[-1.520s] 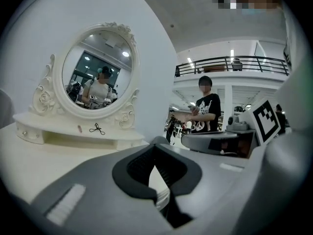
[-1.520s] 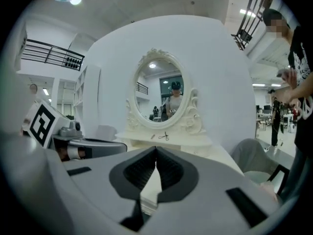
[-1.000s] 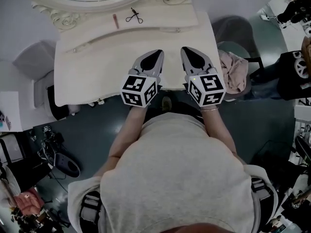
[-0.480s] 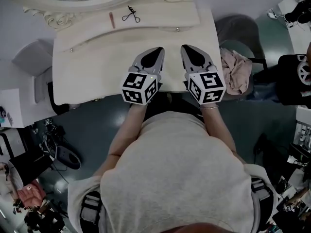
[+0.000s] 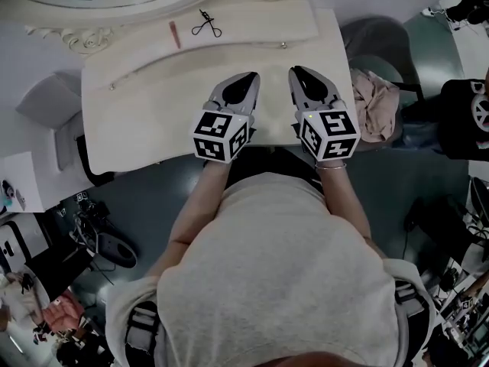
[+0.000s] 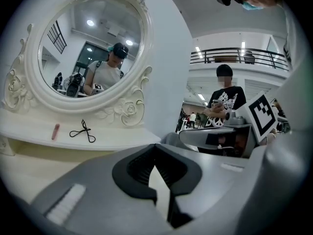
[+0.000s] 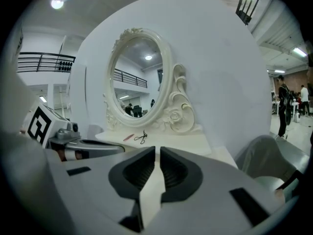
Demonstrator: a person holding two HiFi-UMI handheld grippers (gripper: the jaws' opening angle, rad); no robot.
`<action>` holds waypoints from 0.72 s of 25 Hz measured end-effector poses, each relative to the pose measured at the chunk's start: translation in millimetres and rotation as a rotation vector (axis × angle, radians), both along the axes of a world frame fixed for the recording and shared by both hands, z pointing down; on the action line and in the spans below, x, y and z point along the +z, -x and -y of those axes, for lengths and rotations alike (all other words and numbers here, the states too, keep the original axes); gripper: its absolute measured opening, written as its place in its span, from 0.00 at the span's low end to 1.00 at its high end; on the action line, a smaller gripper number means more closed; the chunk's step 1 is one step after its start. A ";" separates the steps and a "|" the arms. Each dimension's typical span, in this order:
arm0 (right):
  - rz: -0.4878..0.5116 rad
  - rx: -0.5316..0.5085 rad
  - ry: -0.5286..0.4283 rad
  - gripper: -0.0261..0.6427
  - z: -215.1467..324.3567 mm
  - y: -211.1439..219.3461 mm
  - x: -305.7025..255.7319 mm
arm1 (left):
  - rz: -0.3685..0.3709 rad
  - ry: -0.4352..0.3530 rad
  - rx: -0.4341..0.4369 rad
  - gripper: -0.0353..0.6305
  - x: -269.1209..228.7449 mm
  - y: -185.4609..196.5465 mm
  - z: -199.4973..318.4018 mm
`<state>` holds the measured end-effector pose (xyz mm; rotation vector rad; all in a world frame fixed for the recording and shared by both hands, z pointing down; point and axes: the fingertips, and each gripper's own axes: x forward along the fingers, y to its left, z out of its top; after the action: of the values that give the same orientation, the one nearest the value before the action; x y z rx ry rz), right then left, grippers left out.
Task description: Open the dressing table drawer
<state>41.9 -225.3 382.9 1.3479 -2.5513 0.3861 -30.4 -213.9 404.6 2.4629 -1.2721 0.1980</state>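
The cream dressing table fills the upper part of the head view. Its drawer front is hidden below the top. Two small knobs show on the front of the raised shelf. My left gripper and right gripper hover side by side over the table's near edge, both pointing at the mirror. In the left gripper view the left gripper has its jaws together on nothing. In the right gripper view the right gripper shows only a thin slit between its jaws, also on nothing.
An eyelash curler and a pink stick lie on the shelf under the oval mirror. A chair with pink cloth stands right of the table. A person in a black shirt stands beyond it. Clutter covers the floor at left.
Both grippers have crept slightly forward over the tabletop, still side by side. The head view has swung, so the table sits more tilted in the frame.
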 end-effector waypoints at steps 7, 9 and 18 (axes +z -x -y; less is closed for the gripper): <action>-0.023 0.029 0.047 0.05 4.2 5.7 14.0 | -0.006 0.033 0.040 0.06 8.4 1.5 11.9; -0.026 0.036 0.056 0.05 7.3 5.1 17.0 | -0.003 0.046 0.048 0.06 13.4 0.4 14.9; -0.009 0.076 0.117 0.05 30.3 0.0 34.7 | -0.034 0.086 0.052 0.06 27.1 3.9 35.0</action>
<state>41.9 -255.6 417.6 1.4034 -2.4344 0.5327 -34.3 -248.9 431.7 2.4174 -1.1628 0.2191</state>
